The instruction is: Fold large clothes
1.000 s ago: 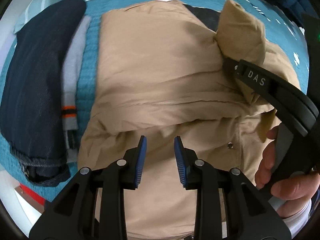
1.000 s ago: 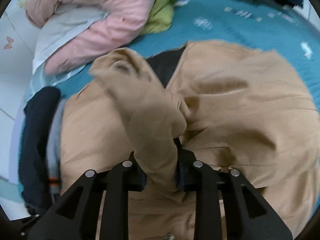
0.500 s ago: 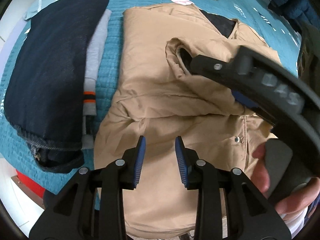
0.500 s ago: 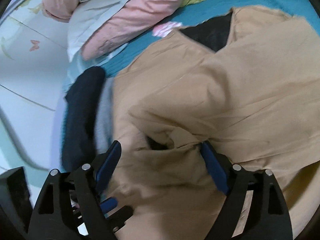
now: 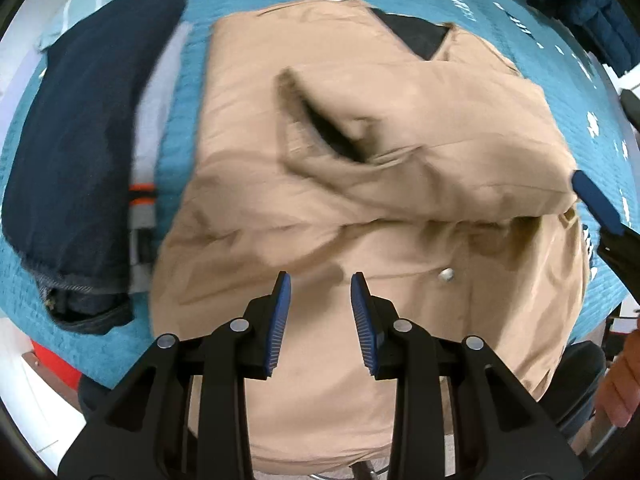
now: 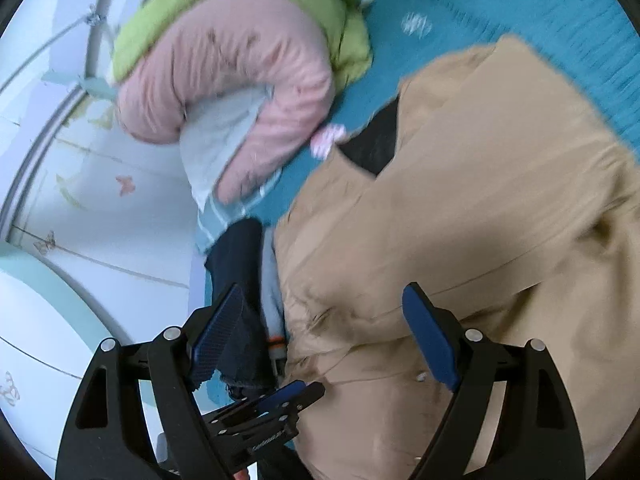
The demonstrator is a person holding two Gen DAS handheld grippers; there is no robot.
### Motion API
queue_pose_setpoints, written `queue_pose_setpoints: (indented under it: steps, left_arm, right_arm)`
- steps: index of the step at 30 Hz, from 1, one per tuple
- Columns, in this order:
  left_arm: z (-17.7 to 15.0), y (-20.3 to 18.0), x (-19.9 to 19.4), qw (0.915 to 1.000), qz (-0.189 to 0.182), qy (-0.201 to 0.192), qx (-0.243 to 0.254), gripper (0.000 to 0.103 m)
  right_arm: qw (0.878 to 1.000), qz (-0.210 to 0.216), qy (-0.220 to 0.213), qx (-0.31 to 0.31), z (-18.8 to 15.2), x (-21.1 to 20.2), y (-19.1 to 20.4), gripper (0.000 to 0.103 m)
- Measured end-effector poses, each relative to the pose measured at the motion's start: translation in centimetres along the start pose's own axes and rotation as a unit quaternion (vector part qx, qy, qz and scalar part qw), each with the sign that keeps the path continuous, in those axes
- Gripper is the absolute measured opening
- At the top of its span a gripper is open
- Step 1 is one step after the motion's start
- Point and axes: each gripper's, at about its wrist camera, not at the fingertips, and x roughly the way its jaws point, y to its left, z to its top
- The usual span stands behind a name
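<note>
Teal bedspread (image 5: 176,92) is carrying the tan jacket (image 5: 360,208), sleeve lying folded across it; left tool (image 5: 320,312) is hovering narrowly parted, empty; right tool (image 6: 320,340), just opened, is gaping wide, released.

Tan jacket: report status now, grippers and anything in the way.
Right gripper just opened, empty. Left gripper open, hovering empty above the hem. Tan jacket flat on the bed, sleeve folded across. Dark folded clothes alongside, not blocking.
</note>
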Motion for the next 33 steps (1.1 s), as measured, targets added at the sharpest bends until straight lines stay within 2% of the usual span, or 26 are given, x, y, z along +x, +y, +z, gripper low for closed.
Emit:
queue_pose_setpoints:
  steps: [3,4,8,10,13,18,21,27,33]
  left_arm:
    - [0.8,-2.5,-0.1,0.9998,-0.003,-0.006,0.020,0.032]
    - [1.0,-3.2,-0.2,0.9996,-0.001,-0.009,0.028,0.032]
    - [2.1,-5.7,0.2,0.9987,0.004,-0.015,0.048,0.037]
    - [2.7,-6.5,0.7,0.9988,-0.006,-0.011,0.048,0.037]
    - [3.4,-7.5,1.2,0.9982,-0.017,-0.010,0.058,0.037]
    - [5.2,-8.0,2.4,0.9978,-0.032,-0.009,0.057,0.037]
    - [6.2,-7.2,2.8,0.9980,-0.046,-0.016,0.041,0.037]
    - [7.8,-5.5,2.9,0.9978,-0.060,-0.027,0.009,0.037]
    - [9.0,-5.3,2.7,0.9970,-0.065,-0.040,0.003,0.037]
  right_arm:
    - [0.995,-0.086,-0.040,-0.031,1.1,-1.9,-0.5,0.080]
    - [0.993,-0.101,-0.047,-0.037,1.2,-2.1,-0.7,0.080]
    - [0.988,-0.145,-0.049,-0.029,2.0,-2.0,-3.1,0.080]
    - [0.986,-0.157,-0.047,-0.031,2.4,-1.8,-4.2,0.080]
    - [0.977,-0.199,-0.053,-0.053,3.3,-1.2,-4.5,0.080]
    - [0.979,-0.193,-0.034,-0.053,4.1,1.1,-5.9,0.080]
    - [0.975,-0.218,-0.018,-0.032,3.8,2.2,-7.6,0.080]
    - [0.972,-0.234,-0.004,-0.029,3.1,3.2,-9.9,0.078]
    - [0.967,-0.254,-0.001,-0.036,3.1,3.3,-10.2,0.072]
